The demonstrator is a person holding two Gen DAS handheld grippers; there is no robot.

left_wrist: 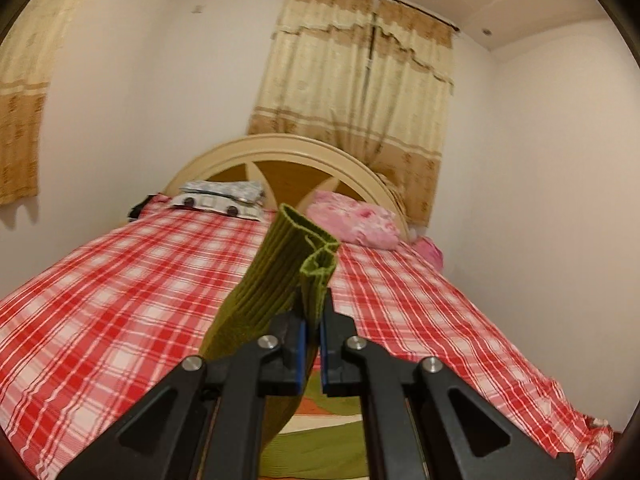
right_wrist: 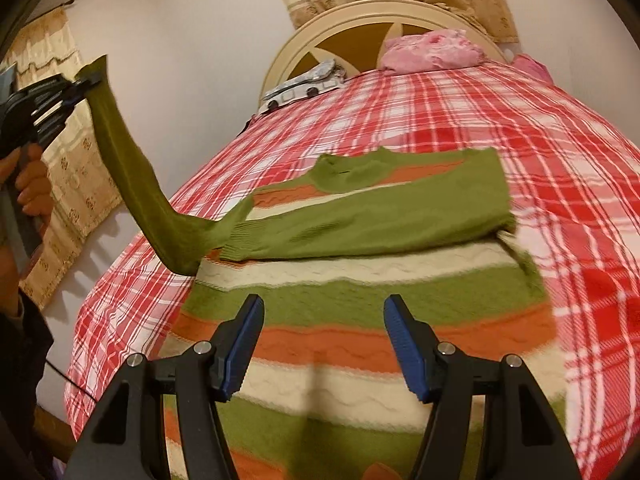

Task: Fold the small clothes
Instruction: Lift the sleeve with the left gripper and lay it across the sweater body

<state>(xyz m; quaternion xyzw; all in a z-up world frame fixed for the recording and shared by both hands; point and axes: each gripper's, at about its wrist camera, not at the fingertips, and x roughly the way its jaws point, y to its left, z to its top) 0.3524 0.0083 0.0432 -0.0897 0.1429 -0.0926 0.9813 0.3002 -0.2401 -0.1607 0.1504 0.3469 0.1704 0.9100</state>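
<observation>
Green ribbed sleeve cuff (left_wrist: 308,256) is pinched between the closed jaws of the left gripper (left_wrist: 313,344). Only the right wrist view shows the striped sweater (right_wrist: 360,320) lying flat on the checked bedspread (right_wrist: 560,168), under the right gripper (right_wrist: 324,344), whose 2 jaws gape with nothing between them.

left tongs (left_wrist: 314,334): matte black angular arms with triangular cut-outs, round silver screws at the pivots, blue pads on the inner faces | right tongs (right_wrist: 324,344): same black frame and silver screws, ribbed blue pads | hand (right_wrist: 32,184) on a black handle | dark sleeve (right_wrist: 24,344), thin black cable beside it
</observation>
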